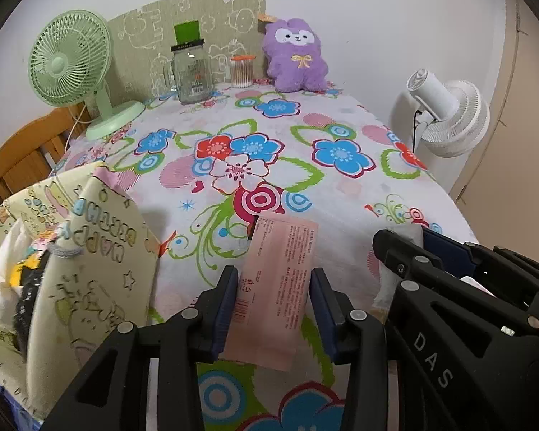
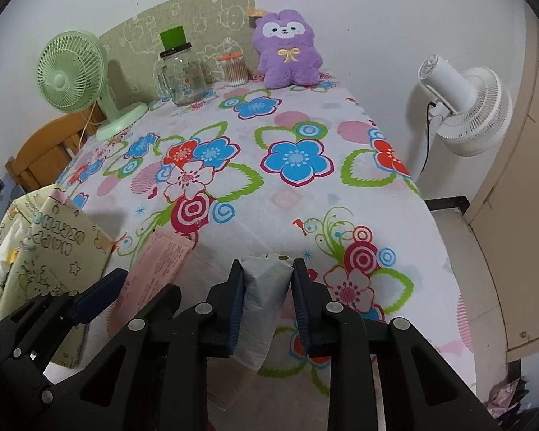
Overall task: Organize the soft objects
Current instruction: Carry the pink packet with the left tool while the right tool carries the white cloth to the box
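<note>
My left gripper is closed on a pink soft pack with printed text, held above the flowered tablecloth; the pack also shows in the right wrist view. My right gripper is closed on a white soft pack, and shows at the right of the left wrist view. A yellow "Happy Birthday" gift bag stands open at the left, with white and dark soft items inside; it also shows in the right wrist view. A purple plush toy sits at the far end of the table.
At the far end stand a green desk fan, a glass jar with a green lid and a cotton-swab box. A white floor fan stands to the right of the table, a wooden chair to the left.
</note>
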